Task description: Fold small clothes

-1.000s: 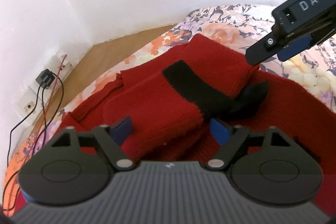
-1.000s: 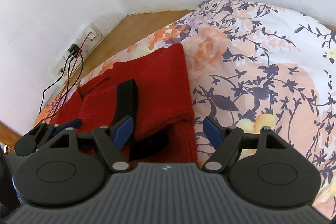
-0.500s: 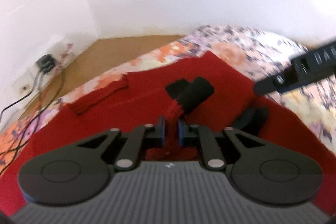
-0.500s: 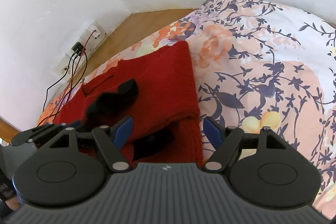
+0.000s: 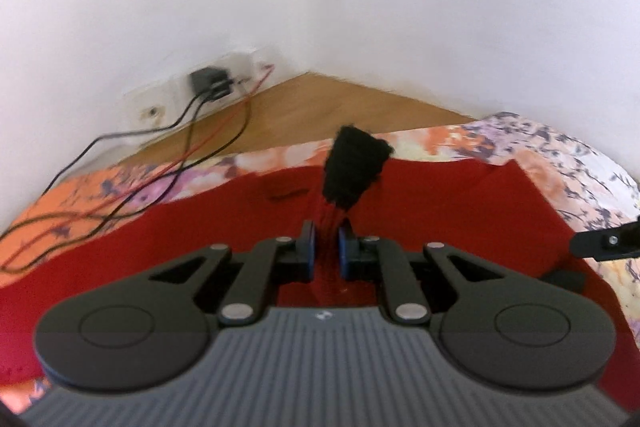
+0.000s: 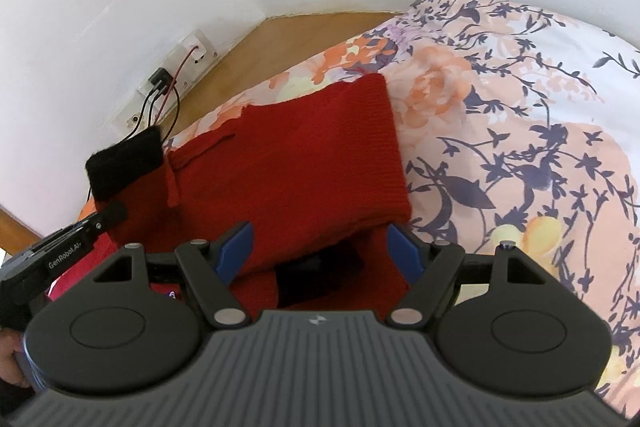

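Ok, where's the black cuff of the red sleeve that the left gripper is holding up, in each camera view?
Left wrist view: the black cuff is at centre, sticking up just beyond the left gripper.
Right wrist view: the cuff is at the left edge, mid-height.
Shared landmark: the wall socket plate with black and red wires.

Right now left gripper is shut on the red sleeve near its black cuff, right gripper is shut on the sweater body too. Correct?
Not quite. The right gripper is open: the right wrist view shows its jaws spread above the sweater, holding nothing. The left gripper is shut on the sleeve just below the cuff, as you said.
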